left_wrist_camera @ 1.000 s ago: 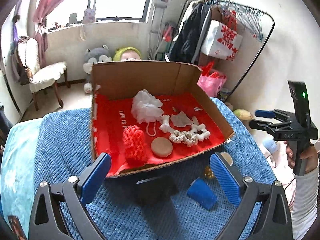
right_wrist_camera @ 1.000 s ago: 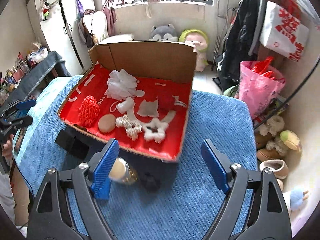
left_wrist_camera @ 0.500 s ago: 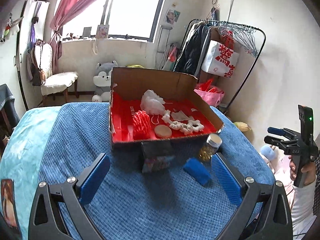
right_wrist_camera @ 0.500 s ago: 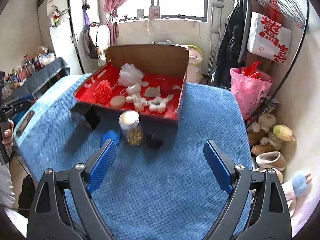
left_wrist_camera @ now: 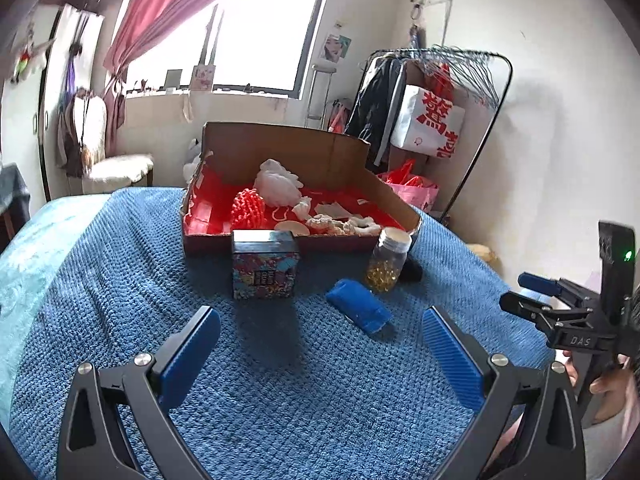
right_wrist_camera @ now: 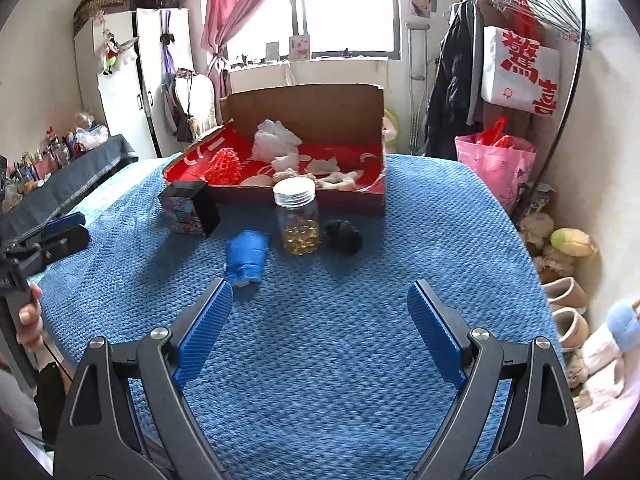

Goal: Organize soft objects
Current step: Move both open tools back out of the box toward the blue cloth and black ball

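Observation:
A cardboard box [left_wrist_camera: 280, 148] [right_wrist_camera: 304, 108] with a red lining sits on the blue knitted blanket and holds several soft things: a red mesh puff [left_wrist_camera: 248, 208] [right_wrist_camera: 224, 166], a white puff [left_wrist_camera: 276, 182] [right_wrist_camera: 274, 140], white scrunchies [left_wrist_camera: 344, 224] and a beige pad. In front of it lie a blue rolled cloth [left_wrist_camera: 358, 306] [right_wrist_camera: 246, 254] and a black fluffy ball [right_wrist_camera: 343, 235]. My left gripper [left_wrist_camera: 320, 348] hovers open and empty over the blanket, well short of them. My right gripper [right_wrist_camera: 318, 324] is open and empty too, near the blue roll.
A patterned tin [left_wrist_camera: 265, 265] [right_wrist_camera: 190, 208] and a glass jar of yellow capsules [left_wrist_camera: 388, 260] [right_wrist_camera: 298, 218] stand before the box. A clothes rack [right_wrist_camera: 520, 60], pink bag [right_wrist_camera: 494, 164] and slippers [right_wrist_camera: 566, 308] are on the right. A hand [right_wrist_camera: 28, 320] holds the left gripper's handle.
Both grippers have drawn back from the box and sunk lower. The tin, jar, blue roll and black ball now show in front of the box. Both stay open and empty.

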Action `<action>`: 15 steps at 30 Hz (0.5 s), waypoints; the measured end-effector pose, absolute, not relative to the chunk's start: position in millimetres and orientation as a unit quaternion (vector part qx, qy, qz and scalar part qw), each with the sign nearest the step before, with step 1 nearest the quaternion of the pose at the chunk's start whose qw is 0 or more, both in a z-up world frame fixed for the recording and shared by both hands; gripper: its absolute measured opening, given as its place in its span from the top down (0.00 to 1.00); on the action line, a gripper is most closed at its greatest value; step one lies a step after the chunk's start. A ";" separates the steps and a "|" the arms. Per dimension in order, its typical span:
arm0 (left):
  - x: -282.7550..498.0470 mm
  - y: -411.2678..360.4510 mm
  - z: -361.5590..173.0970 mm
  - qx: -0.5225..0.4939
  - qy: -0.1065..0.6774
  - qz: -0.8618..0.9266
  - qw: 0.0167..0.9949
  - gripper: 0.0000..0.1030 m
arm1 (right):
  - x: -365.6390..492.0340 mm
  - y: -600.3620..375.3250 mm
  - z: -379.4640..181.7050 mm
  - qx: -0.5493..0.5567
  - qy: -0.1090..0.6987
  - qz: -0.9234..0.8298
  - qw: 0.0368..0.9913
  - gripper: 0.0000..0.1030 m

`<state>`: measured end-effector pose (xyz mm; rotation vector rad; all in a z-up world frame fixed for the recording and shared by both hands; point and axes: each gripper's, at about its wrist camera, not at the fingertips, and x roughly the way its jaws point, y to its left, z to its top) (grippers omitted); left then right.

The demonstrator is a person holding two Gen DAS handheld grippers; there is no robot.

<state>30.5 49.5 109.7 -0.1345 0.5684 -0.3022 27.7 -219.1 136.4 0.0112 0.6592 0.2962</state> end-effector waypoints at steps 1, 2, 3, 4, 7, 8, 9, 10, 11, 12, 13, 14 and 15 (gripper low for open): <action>29.5 46.2 108.1 -0.060 0.278 -0.147 0.947 0.00 | 26.6 -214.9 133.7 0.000 0.320 0.141 0.937 0.13; 27.2 40.2 105.8 -0.050 0.272 -0.143 0.950 0.00 | 25.7 -211.5 131.8 -0.006 0.317 0.138 0.938 0.13; 24.8 35.6 104.3 -0.041 0.267 -0.140 0.953 0.00 | 25.0 -208.9 129.6 -0.010 0.315 0.136 0.939 0.13; 21.8 28.7 102.2 -0.027 0.257 -0.135 0.957 0.00 | 24.4 -206.5 127.5 -0.014 0.313 0.134 0.940 0.13; 18.0 17.3 97.9 -0.010 0.242 -0.128 0.962 0.00 | 22.6 -199.3 119.7 -0.021 0.310 0.133 0.941 0.13; 17.6 13.0 95.0 -0.004 0.240 -0.128 0.962 0.00 | 22.1 -198.4 117.6 -0.022 0.311 0.134 0.941 0.13; 18.3 10.1 92.8 -0.001 0.241 -0.130 0.962 0.00 | 21.8 -197.0 115.1 -0.024 0.310 0.133 0.941 0.13; 19.3 7.4 90.3 -0.001 0.242 -0.130 0.961 0.00 | 21.5 -195.6 112.9 -0.025 0.309 0.133 0.941 0.13; 20.2 5.7 87.5 -0.004 0.243 -0.129 0.961 0.00 | 21.3 -194.4 110.7 -0.027 0.309 0.131 0.942 0.13; 21.4 4.5 85.2 -0.008 0.242 -0.128 0.962 0.00 | 21.3 -193.1 107.7 -0.029 0.309 0.129 0.942 0.13; 22.3 3.7 83.2 -0.011 0.242 -0.127 0.962 0.00 | 21.5 -193.1 106.1 -0.029 0.310 0.127 0.942 0.13; 24.0 2.5 79.9 -0.014 0.244 -0.125 0.962 0.00 | 22.0 -192.8 104.2 -0.029 0.312 0.127 0.941 0.13; 25.5 1.5 77.4 -0.015 0.246 -0.123 0.961 0.00 | 22.6 -192.8 101.6 -0.027 0.315 0.128 0.940 0.13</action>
